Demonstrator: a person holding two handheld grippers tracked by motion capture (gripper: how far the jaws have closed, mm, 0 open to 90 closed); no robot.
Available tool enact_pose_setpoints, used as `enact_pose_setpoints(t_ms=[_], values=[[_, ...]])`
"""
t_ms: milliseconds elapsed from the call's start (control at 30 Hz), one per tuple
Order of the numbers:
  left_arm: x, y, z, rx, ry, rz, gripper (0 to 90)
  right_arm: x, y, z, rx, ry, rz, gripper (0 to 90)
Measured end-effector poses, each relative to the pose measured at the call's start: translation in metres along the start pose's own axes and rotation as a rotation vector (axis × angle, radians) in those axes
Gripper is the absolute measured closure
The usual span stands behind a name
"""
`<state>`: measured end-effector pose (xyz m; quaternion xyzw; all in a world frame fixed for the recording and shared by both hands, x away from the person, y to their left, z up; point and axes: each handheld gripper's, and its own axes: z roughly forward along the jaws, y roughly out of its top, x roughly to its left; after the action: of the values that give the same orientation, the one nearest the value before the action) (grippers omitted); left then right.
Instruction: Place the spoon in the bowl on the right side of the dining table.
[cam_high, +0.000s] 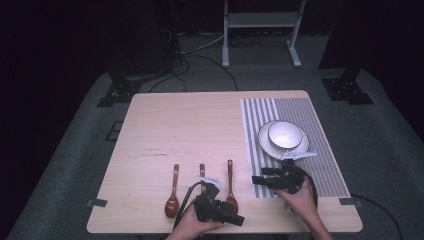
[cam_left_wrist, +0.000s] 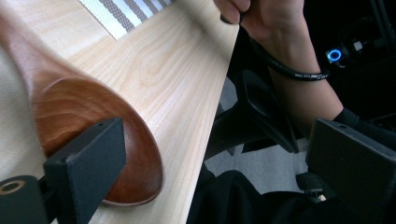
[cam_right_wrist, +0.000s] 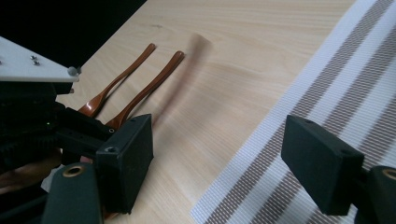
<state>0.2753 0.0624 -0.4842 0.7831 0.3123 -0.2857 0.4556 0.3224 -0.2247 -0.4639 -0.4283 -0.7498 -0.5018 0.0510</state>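
Lying on a pale wooden counter (cam_high: 190, 125): three brown wooden spoons in a row near the front edge, handles pointing away from the person. Left spoon (cam_high: 172, 197) resting apart from the others, bowl toward the near edge. Middle spoon (cam_high: 202, 171) running under the left hand-held gripper (cam_high: 220, 209), handle tip alone showing in the high view. Right spoon (cam_high: 230, 180) lying just beside that hand-held gripper; seen close in the left gripper view, its bowl (cam_left_wrist: 93, 140) sitting against the near counter edge with one black jaw hanging in front of it.

Covering the right part of the counter: a grey-and-white striped placemat (cam_high: 310, 125). Standing on the placemat: a white plate (cam_high: 265, 142) carrying a white bowl (cam_high: 285, 134).

Gripping the left hand-held gripper from below: the left hand (cam_high: 190, 227). Jaws standing wide apart in the left gripper view, one over the spoon bowl, the other out past the counter edge, holding nothing.

Gripping the right hand-held gripper (cam_high: 262, 181): the right hand (cam_high: 300, 197), positioned at the near-left corner of the placemat, just in front of the plate. Jaws standing wide apart in the right gripper view, one over bare wood, the other over the stripes, holding nothing.

Standing beyond the counter on grey floor (cam_high: 380, 145): a white frame (cam_high: 262, 20) and dark cables (cam_high: 200, 55).
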Motion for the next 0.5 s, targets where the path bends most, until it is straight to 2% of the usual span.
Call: enact_pose_setpoints(t_ms=[33, 167, 267, 500], values=[[0.0, 0.0, 0.0, 0.003, 0.001, 0.004, 4.0, 0.002, 0.003, 0.008, 0.014, 0.013, -0.003, 24.0], [0.0, 0.0, 0.0, 0.001, 0.001, 0.006, 4.0, 0.004, 0.007, 0.017, 0.028, 0.023, -0.004, 24.1], [0.001, 0.0, 0.0, -0.002, -0.003, 0.001, 4.0, 0.002, 0.011, 0.026, 0.048, 0.038, 0.017, 25.2], [0.0, -0.001, 0.001, -0.005, -0.004, 0.003, 4.0, -0.002, 0.016, 0.04, 0.073, 0.04, 0.04, 28.3]])
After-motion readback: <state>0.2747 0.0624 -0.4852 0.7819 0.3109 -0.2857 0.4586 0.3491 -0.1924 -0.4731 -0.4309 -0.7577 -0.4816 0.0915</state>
